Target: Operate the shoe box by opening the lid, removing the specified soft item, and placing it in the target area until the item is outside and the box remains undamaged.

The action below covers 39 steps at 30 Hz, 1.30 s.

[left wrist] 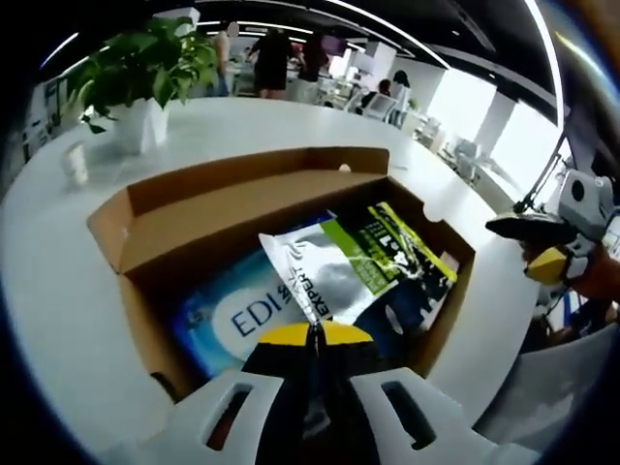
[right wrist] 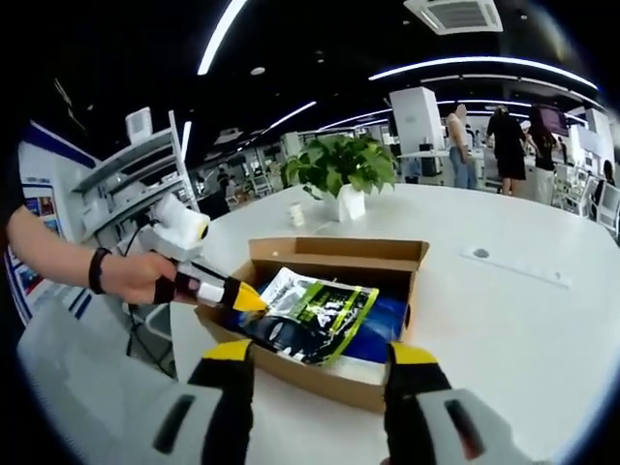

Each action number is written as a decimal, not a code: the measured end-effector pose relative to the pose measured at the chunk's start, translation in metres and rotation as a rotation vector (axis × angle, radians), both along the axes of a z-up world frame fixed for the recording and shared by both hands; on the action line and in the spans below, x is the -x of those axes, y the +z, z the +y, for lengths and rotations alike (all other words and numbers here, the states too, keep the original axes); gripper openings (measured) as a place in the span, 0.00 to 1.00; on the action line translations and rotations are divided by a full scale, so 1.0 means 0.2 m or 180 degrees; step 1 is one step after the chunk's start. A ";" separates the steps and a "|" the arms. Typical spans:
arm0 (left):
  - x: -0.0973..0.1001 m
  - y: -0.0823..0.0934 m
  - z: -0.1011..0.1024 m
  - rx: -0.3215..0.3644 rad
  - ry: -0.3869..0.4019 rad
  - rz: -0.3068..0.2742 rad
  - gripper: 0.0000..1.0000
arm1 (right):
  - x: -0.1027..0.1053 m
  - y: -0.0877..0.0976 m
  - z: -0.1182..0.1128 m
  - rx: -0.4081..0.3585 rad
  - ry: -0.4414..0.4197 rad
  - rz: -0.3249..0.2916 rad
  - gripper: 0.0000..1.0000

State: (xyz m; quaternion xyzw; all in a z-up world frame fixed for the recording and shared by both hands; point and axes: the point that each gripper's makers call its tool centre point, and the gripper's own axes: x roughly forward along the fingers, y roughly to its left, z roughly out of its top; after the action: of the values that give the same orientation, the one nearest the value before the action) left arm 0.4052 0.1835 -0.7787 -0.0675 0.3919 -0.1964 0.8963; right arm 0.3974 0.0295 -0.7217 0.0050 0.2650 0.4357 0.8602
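Left tool (left wrist: 310, 334) is pinched shut on the white-green plastic soft pouch (left wrist: 358, 262) inside the open brown cardboard shoe box (right wrist: 334, 254) on the white bench (right wrist: 504, 320). Right tool (right wrist: 320, 356) gapes wide, empty, near the box.

The left gripper (left wrist: 310, 334) has its yellow-tipped jaws pressed together, pinching the edge of a pouch (left wrist: 334, 271). In the right gripper view it comes in from nine o'clock, held by a bare hand (right wrist: 131, 276) with a dark band on the wrist. The right gripper (right wrist: 320, 354) stands with its jaws wide apart, holding nothing. In the left gripper view it sits at three o'clock.
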 end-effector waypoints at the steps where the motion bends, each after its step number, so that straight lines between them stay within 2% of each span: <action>1: 0.00 0.00 0.00 0.0000 -0.0004 -0.0001 0.00 | 0.00 -0.01 0.01 0.0000 0.0009 0.0008 0.52; 18: 0.03 -0.03 0.05 -0.0003 -0.0056 0.0026 0.00 | -0.05 -0.10 0.11 0.0031 0.0072 0.0152 0.51; 39: 0.04 -0.03 0.04 -0.0022 -0.0072 0.0011 0.00 | -0.10 -0.18 0.20 0.0060 0.0150 0.0319 0.50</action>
State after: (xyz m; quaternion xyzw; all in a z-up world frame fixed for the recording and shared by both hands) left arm 0.3975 0.1920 -0.7846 -0.0603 0.3948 -0.2050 0.8935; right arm 0.4173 0.0693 -0.7579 0.0125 0.3118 0.4526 0.8353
